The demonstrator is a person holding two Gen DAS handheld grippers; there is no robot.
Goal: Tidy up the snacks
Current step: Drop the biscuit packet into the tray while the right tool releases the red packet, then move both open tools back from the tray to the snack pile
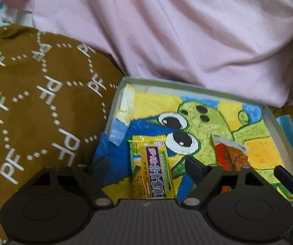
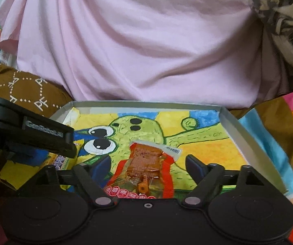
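A shallow white-walled box [image 1: 187,84] [image 2: 146,103] has a painted green cartoon figure on its floor. A yellow biscuit packet [image 1: 152,163] with a dark blue label lies flat in its left part. My left gripper [image 1: 146,169] is open, its fingers on either side of the packet and apart from it. A red and orange snack packet [image 2: 146,163] [image 1: 231,156] lies in the middle of the box, between the open fingers of my right gripper [image 2: 148,167]. In the right wrist view, the left gripper's body [image 2: 44,134] covers most of the yellow packet [image 2: 59,160].
Pink cloth [image 1: 167,30] [image 2: 136,51] is bunched up behind the box. Brown fabric with a white PF pattern [image 1: 34,102] [image 2: 24,89] lies to its left. A colourful blanket [image 2: 289,126] lies to its right, below a dark patterned bundle [image 2: 281,14].
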